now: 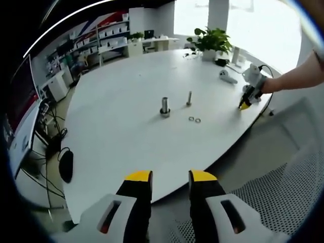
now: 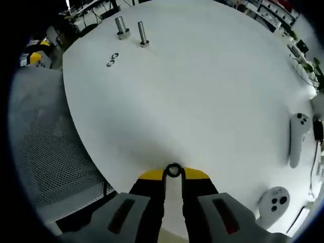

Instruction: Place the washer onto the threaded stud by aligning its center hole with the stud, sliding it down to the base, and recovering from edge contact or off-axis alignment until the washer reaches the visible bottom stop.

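A large white round bench (image 1: pixel 126 147) stands in a bright office with shelves and a potted plant behind it. The right gripper (image 2: pixel 173 174) has its jaws nearly closed, pinching a small dark metal ring washer (image 2: pixel 173 170) by its rim at the yellow tips. The left gripper (image 1: pixel 170 178) hovers off the bench edge, jaws parted and empty. Two upright metal studs, the thicker threaded stud (image 1: pixel 165 107) and a thinner pin (image 1: pixel 189 98), stand mid-bench, well apart from the held washer, with two spare washers (image 1: pixel 194 119) lying just beside them. The washer looks light, stiff and slippery; an edge grip keeps its hole free.

Potted plant (image 1: pixel 211 41) at table's (image 1: pixel 121 147) far edge; two controllers (image 2: pixel 297 137) near rim.
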Demonstrator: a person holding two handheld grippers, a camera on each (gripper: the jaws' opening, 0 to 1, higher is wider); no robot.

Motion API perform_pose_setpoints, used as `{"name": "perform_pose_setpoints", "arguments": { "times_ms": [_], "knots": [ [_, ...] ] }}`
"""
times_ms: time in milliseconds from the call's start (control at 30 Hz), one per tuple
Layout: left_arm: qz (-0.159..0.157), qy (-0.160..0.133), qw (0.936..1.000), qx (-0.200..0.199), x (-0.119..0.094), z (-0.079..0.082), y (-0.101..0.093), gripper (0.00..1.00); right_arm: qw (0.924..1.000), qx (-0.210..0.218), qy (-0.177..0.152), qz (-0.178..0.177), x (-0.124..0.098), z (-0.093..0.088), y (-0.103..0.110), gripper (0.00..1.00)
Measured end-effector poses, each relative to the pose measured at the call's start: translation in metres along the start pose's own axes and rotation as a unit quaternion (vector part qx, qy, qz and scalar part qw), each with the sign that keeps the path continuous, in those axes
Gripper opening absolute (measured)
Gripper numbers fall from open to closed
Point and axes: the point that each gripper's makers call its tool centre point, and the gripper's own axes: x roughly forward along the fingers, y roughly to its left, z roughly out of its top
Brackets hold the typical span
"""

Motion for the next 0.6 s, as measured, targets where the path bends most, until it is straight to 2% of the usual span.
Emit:
{"name": "perform_pose_setpoints", "arguments": {
  "times_ms": [67,167,267,367,467,600],
  "knots": [
    [0.001,-0.002,1.0,0.0,-0.001,0.0,0.0,0.27,0.9999,-0.013,0.003,0.002,0.001,0.004,0.002,0.13],
    [0.005,-0.006,1.0,-0.003,-0.002,0.002,0.002,0.27,0.9999,-0.002,-0.01,0.009,0.003,0.016,0.005,0.13],
    [0.006,-0.006,1.0,-0.002,-0.001,0.002,0.003,0.27,0.9994,0.003,-0.028,0.018,0.001,0.039,0.015,0.13],
    [0.01,-0.009,0.9999,0.0,-0.002,0.003,0.004,0.27,0.9983,-0.033,-0.046,0.018,-0.003,0.066,0.022,0.13],
    [0.016,-0.021,0.9996,-0.007,-0.004,0.008,0.007,0.27,0.9966,-0.044,-0.066,0.022,-0.007,0.097,0.026,0.13],
    [0.015,-0.014,0.9998,-0.003,-0.003,0.005,0.006,0.27,0.9939,-0.054,-0.093,0.027,-0.014,0.135,0.03,0.13]
  ]
}}
